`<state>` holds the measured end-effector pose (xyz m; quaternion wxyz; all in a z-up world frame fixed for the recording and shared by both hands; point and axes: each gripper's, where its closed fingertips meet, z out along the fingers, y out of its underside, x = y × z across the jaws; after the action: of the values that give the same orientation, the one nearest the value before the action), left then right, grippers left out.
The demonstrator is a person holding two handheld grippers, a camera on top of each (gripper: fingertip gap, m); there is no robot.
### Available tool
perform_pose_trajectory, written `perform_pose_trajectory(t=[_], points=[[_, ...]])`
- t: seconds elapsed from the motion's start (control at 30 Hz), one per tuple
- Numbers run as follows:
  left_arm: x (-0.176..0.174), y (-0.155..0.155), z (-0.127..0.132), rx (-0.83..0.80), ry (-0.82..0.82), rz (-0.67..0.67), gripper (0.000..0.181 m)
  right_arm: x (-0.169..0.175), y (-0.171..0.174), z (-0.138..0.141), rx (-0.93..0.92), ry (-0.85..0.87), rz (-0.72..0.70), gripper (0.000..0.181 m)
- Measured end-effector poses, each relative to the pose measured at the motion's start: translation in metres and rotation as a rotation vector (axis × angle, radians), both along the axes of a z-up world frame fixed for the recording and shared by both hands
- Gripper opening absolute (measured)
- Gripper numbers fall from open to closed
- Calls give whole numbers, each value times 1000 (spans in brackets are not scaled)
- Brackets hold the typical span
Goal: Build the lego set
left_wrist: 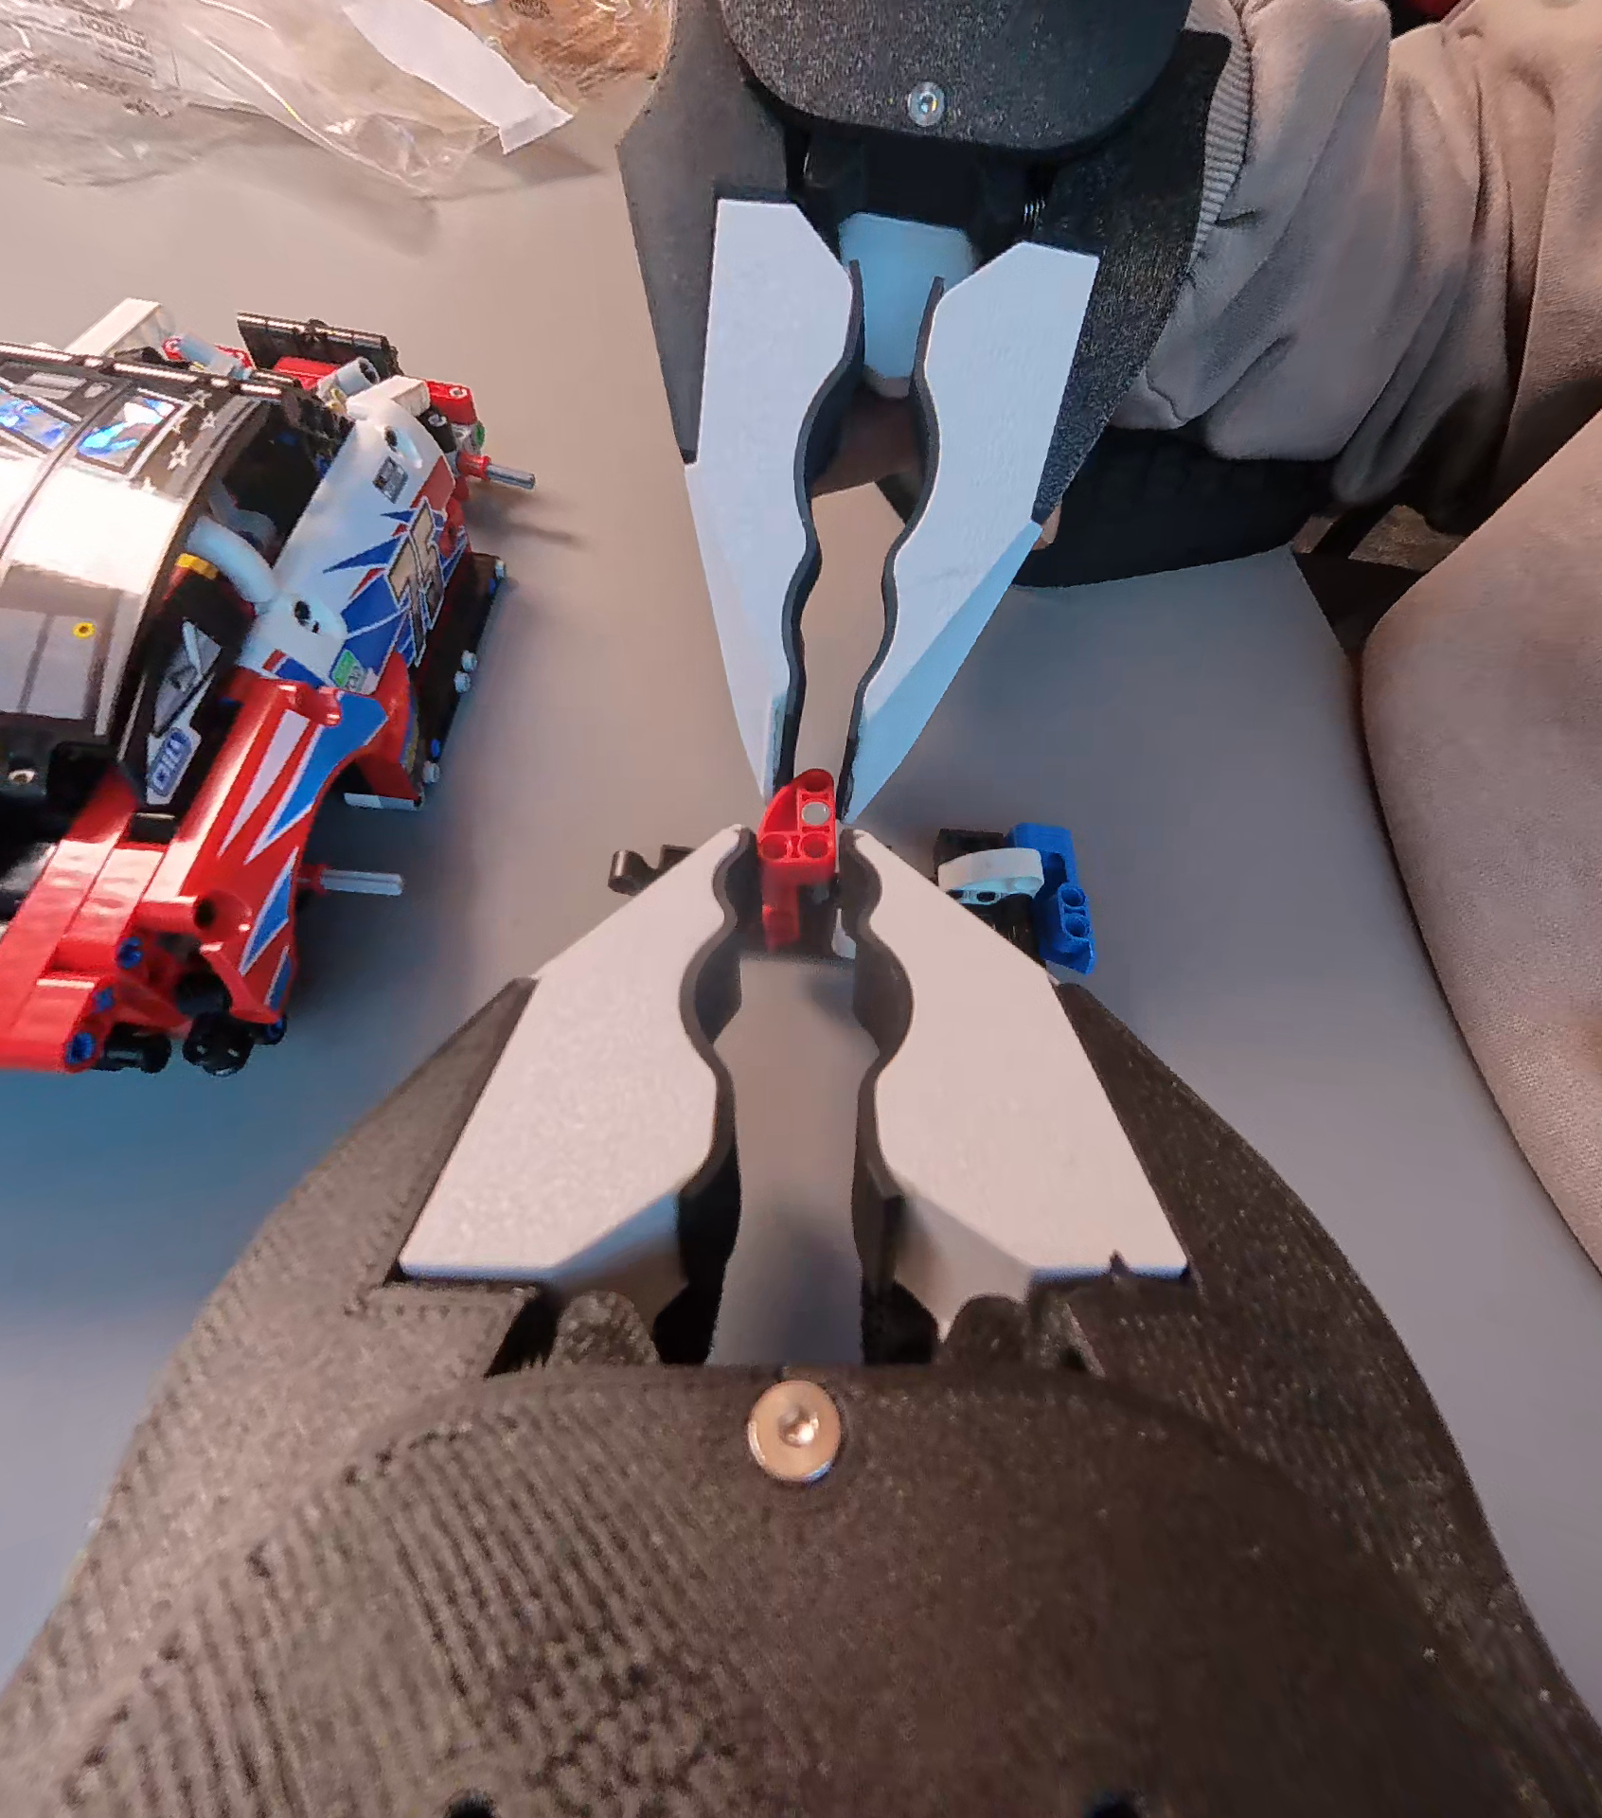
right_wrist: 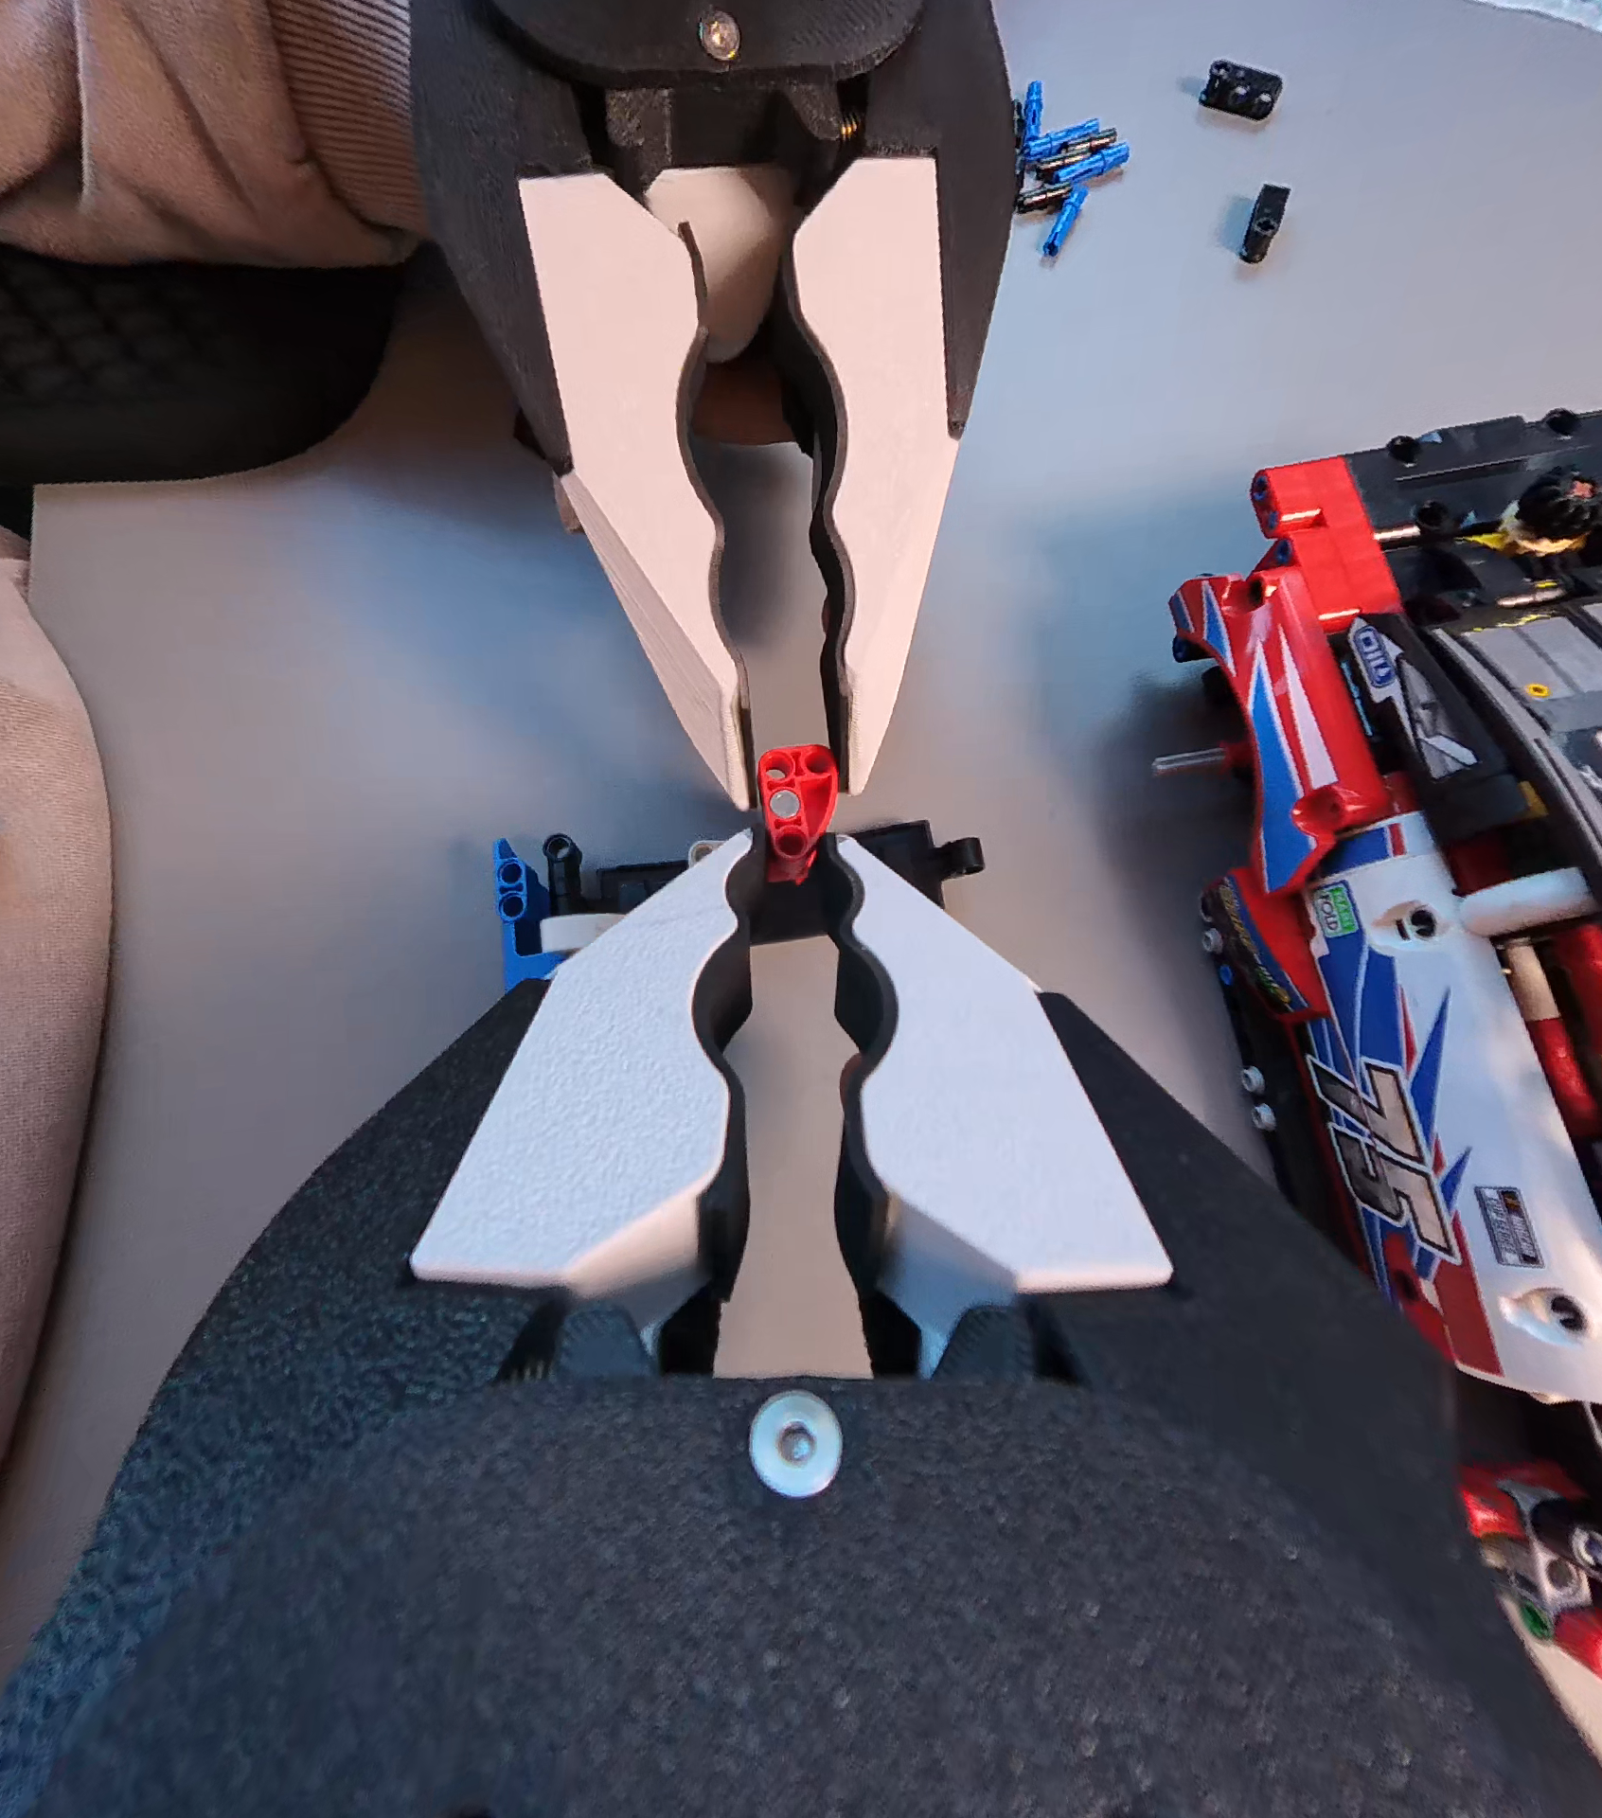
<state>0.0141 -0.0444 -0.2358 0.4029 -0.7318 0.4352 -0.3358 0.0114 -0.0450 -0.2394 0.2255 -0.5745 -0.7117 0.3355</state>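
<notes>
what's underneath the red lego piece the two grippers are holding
The red piece joins a small black, white and blue sub-assembly on the table. The fingers cover the joint.

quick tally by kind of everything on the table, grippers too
grippers: 2, left gripper and right gripper
lego car: 1
small sub-assembly: 1
red piece between the grippers: 1
loose black connectors: 2
blue pin pile: 1
plastic bag: 1
total: 9

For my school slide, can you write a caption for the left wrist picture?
Two hand-held grippers meet tip to tip around a small red piece, beside a red, white and blue toy race car.
</notes>
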Motion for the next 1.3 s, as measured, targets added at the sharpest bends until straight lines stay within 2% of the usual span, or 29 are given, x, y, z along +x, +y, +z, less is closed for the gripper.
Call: perform_pose_trajectory(t=[1.07,1.3], points=[[1,-11,-10,7,56,-92,13,2,-11,-8,0,4,25,7],[1,-10,-9,12,55,-87,13,10,-12,-8,15,-18,53,16]])
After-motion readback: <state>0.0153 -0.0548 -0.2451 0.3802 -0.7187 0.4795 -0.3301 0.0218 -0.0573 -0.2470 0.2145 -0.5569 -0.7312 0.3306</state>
